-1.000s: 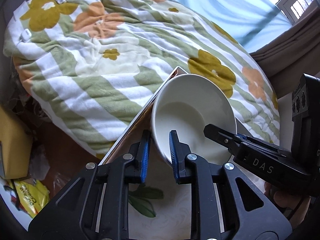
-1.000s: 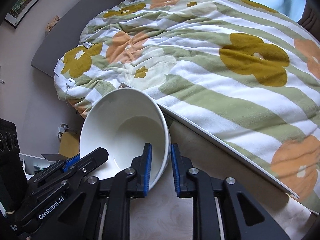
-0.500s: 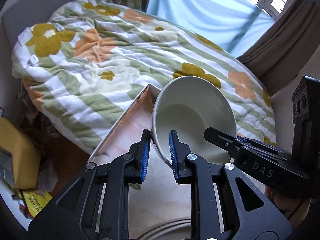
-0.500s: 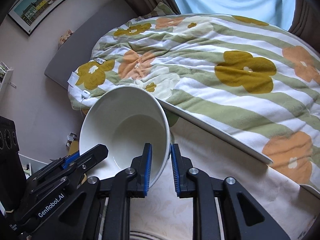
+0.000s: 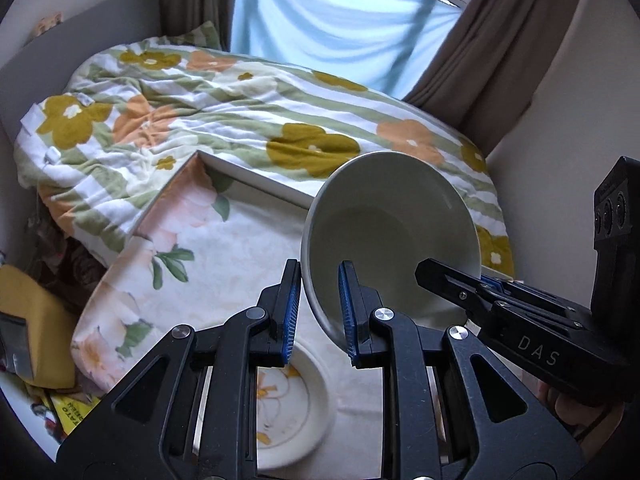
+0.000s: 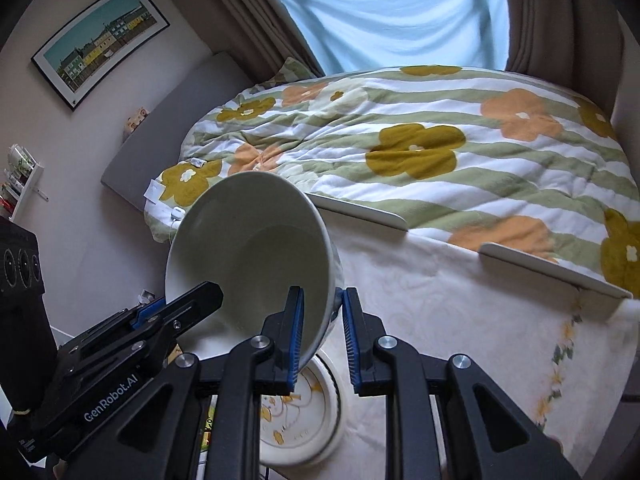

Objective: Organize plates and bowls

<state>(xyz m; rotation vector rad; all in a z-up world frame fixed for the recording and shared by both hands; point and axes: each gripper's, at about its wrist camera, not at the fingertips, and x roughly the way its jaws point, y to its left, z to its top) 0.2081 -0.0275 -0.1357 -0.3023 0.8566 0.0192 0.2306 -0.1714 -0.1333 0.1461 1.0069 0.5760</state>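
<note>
A: Bowl is airborne and tilted, left gripper and right gripper each pinched shut on opposite rim sections, probably to stop it swinging.
B: Obstacles?
A: Floral plate on the table at 6 o'clock below. Bed at 12.

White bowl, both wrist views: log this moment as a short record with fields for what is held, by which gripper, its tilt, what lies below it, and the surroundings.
held: white bowl, empty
left gripper: shut on the bowl's rim, one side
right gripper: shut on the rim, opposite side
tilt: bowl tipped, opening faces the cameras
below: flower-patterned plate on the floral tablecloth, apart from the bowl
behind: bed with striped flowered blanket, blue curtain
</note>
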